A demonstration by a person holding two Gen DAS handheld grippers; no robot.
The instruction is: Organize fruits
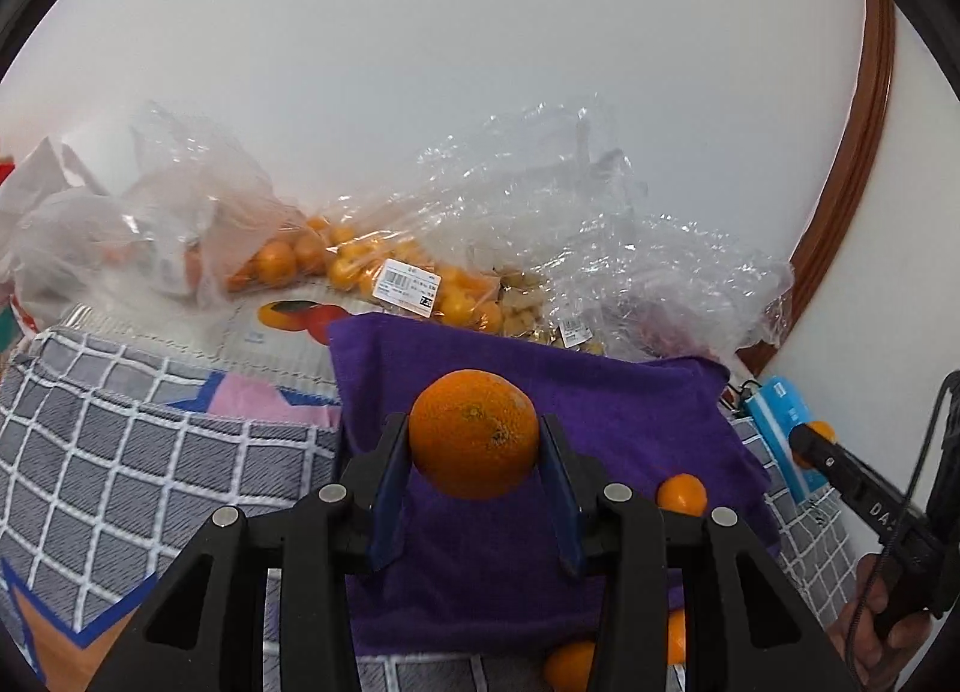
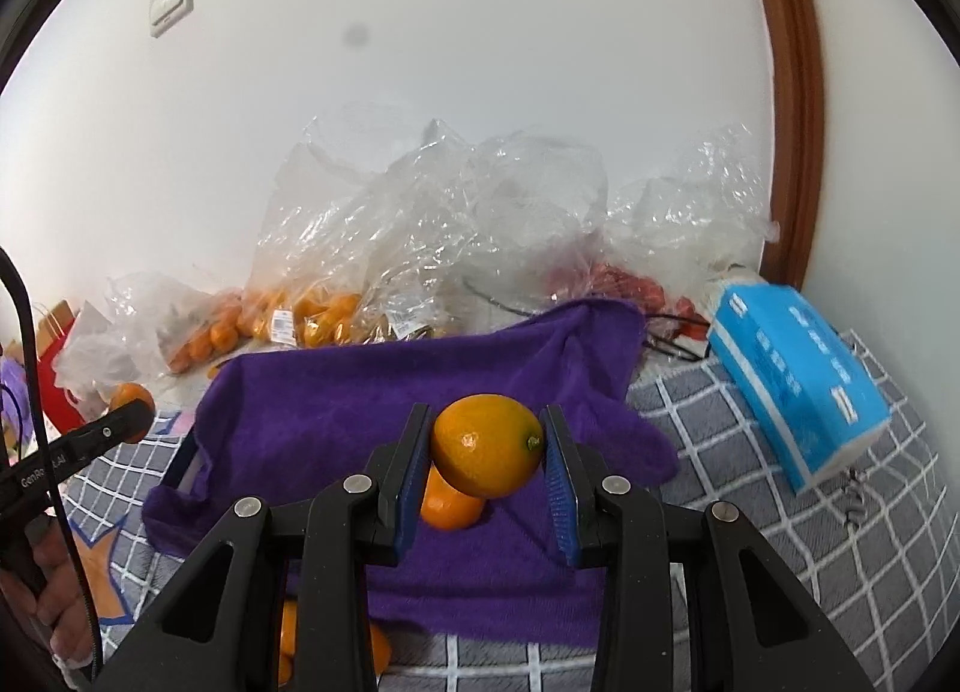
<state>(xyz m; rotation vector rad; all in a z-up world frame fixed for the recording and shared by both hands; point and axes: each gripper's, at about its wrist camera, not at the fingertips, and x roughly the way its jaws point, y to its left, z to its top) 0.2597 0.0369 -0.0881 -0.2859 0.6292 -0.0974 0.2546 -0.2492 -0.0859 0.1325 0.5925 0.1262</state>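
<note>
My left gripper (image 1: 474,440) is shut on a round orange (image 1: 474,433), held above a purple towel (image 1: 630,410). A small tangerine (image 1: 681,494) lies on the towel to the right of it, and more oranges (image 1: 570,665) peek out under the gripper body. My right gripper (image 2: 487,446) is shut on a smooth oval orange fruit (image 2: 487,446) with a green stem end, above the same purple towel (image 2: 336,404). Another orange (image 2: 451,503) rests on the towel just below it. Each gripper shows at the edge of the other's view: the right gripper (image 1: 813,440) and the left gripper (image 2: 129,413), both with orange fruit.
Clear plastic bags of small oranges (image 1: 360,266) and other fruit (image 2: 630,284) are piled along the white wall. A blue tissue pack (image 2: 798,374) lies to the right on the grey checked bedcover (image 1: 150,452). A brown door frame (image 2: 792,92) rises at the right. A hand (image 1: 882,626) grips a handle.
</note>
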